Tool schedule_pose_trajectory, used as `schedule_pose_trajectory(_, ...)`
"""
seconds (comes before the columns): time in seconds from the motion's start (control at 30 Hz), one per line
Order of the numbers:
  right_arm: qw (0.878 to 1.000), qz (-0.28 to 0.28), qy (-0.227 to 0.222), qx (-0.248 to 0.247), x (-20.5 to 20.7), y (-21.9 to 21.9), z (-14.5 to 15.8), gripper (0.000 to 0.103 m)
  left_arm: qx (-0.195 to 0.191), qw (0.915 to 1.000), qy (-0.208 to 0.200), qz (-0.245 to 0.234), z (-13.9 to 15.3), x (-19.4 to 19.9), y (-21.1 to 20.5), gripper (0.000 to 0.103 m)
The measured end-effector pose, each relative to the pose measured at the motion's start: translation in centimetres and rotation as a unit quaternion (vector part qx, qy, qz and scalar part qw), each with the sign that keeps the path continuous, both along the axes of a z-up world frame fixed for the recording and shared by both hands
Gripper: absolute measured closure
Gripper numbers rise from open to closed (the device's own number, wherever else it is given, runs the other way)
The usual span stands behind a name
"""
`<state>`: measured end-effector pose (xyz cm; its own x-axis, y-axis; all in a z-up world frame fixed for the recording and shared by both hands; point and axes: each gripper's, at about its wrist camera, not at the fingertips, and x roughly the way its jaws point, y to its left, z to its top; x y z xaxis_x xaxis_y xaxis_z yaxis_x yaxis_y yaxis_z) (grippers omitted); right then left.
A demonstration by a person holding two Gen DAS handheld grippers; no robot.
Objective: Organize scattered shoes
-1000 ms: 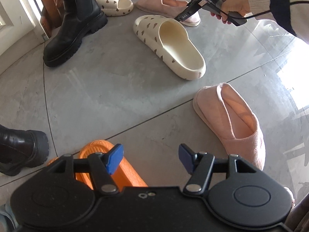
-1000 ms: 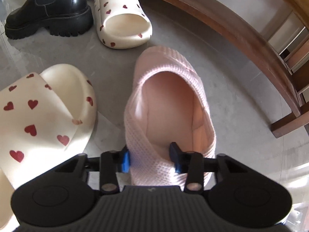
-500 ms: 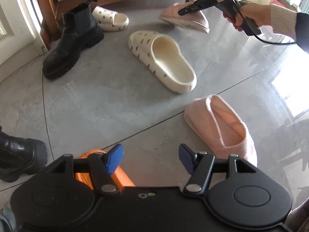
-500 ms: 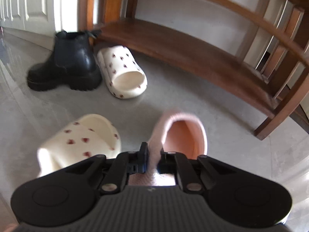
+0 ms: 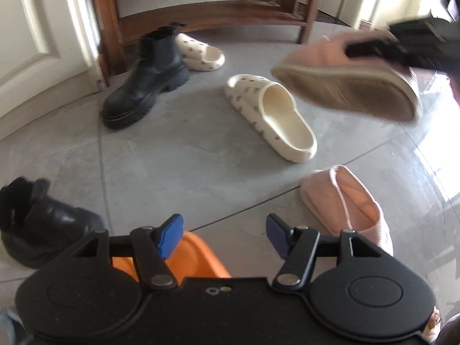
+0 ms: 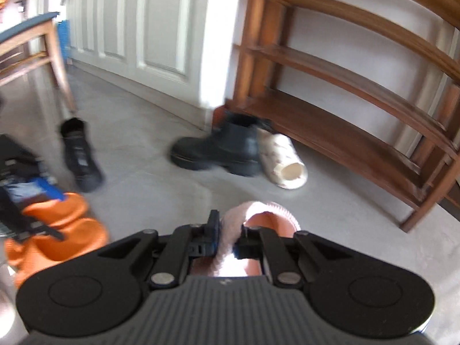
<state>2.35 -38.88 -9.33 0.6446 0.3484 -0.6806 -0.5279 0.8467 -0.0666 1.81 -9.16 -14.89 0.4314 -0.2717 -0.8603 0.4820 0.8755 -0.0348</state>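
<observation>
Bright daylight, fisheye warp, motion blur

Daylight floods in from the right of the left wrist view, glaring white off the glossy grey tiled floor (image 5: 184, 155). The lifted pink knitted slipper (image 5: 345, 86) smears with motion; the right wrist view is soft throughout, blurring the black chunky-soled ankle boot (image 6: 218, 149). The brown wooden shoe rack (image 6: 345, 86) bows at the edges.

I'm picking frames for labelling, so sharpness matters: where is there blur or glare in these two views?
Left wrist view: the lifted pink slipper and right gripper are smeared by motion, and sunlight glares off the floor at right. Right wrist view: blurred nearly all over, black boot and wooden rack soft-edged; fisheye bends the rack's shelves.
</observation>
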Motion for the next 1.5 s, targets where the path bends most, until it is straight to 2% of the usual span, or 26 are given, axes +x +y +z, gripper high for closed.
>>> schedule_pose_trajectory(0.23, 0.999, 0.047, 0.022, -0.001, -2.7, 5.0, -2.4, 0.093, 0.025, 0.9995, 0.003, 0.018, -0.6, -0.3, 1.5, 0.039)
schedule_pose_trajectory(0.5, 0.988, 0.121, 0.087, -0.035, -7.3, 11.5, -8.5, 0.093, 0.034, 0.9992, 0.007, 0.021, -1.2, -0.2, 2.2, 0.039)
schedule_pose_trajectory(0.57, 0.987, 0.126, 0.096, -0.037, -8.1, 12.1, -9.3, 0.093, 0.050, 0.9987, -0.001, -0.013, -1.7, -0.3, 1.2, 0.039)
schedule_pose_trajectory(0.63, 0.985, 0.126, 0.108, -0.035, -8.9, 12.6, -10.6, 0.088, 0.069, 0.9959, -0.011, -0.058, -2.3, -0.4, -0.1, 0.039)
schedule_pose_trajectory(0.7, 0.987, 0.116, 0.110, -0.034, -9.7, 12.8, -11.8, 0.069, 0.088, 0.9907, -0.021, -0.102, -2.9, -0.5, -1.3, 0.039)
schedule_pose_trajectory(0.73, 0.988, 0.113, 0.103, -0.034, -10.1, 12.8, -12.0, 0.038, 0.097, 0.9872, -0.026, -0.123, -3.2, -0.6, -1.9, 0.039)
schedule_pose_trajectory(0.77, 0.989, 0.112, 0.093, -0.035, -10.5, 12.8, -12.0, 0.013, 0.107, 0.9831, -0.031, -0.145, -3.5, -0.6, -2.6, 0.039)
schedule_pose_trajectory(0.8, 0.990, 0.116, 0.070, -0.044, -11.0, 12.8, -11.6, 0.010, 0.116, 0.9784, -0.036, -0.167, -3.9, -0.7, -3.2, 0.039)
schedule_pose_trajectory(0.93, 0.988, 0.138, 0.025, -0.057, -11.7, 12.1, -9.7, 0.010, 0.153, 0.9538, -0.056, -0.253, -5.1, -0.9, -5.7, 0.039)
schedule_pose_trajectory(0.97, 0.989, 0.134, 0.021, -0.061, -11.7, 11.4, -9.0, 0.010, 0.162, 0.9434, -0.061, -0.283, -5.5, -1.4, -6.4, 0.039)
schedule_pose_trajectory(1.1, 0.995, 0.085, 0.021, -0.057, -11.6, 8.5, -7.3, 0.010, 0.182, 0.8891, -0.072, -0.414, -7.2, -3.4, -8.4, 0.039)
schedule_pose_trajectory(1.13, 0.996, 0.071, 0.022, -0.052, -11.7, 7.8, -7.0, 0.010, 0.186, 0.8796, -0.067, -0.433, -7.6, -3.5, -8.9, 0.039)
schedule_pose_trajectory(1.23, 0.998, 0.026, 0.036, -0.046, -12.1, 5.2, -6.5, 0.010, 0.201, 0.8614, -0.049, -0.464, -9.1, -2.8, -10.4, 0.039)
schedule_pose_trajectory(1.37, 0.998, 0.005, 0.044, -0.051, -12.5, 3.8, -6.7, 0.010, 0.221, 0.8346, -0.025, -0.504, -11.1, -2.0, -12.5, 0.041)
schedule_pose_trajectory(1.4, 0.998, 0.001, 0.048, -0.050, -12.6, 3.5, -6.9, 0.010, 0.223, 0.8346, -0.022, -0.503, -11.4, -1.8, -12.8, 0.042)
schedule_pose_trajectory(1.47, 0.998, -0.005, 0.052, -0.044, -12.4, 3.4, -7.1, 0.010, 0.222, 0.8455, -0.022, -0.485, -11.5, -1.6, -12.9, 0.043)
schedule_pose_trajectory(1.5, 0.998, -0.006, 0.057, -0.041, -12.3, 3.5, -7.3, 0.010, 0.222, 0.8508, -0.022, -0.476, -11.5, -1.5, -13.0, 0.048)
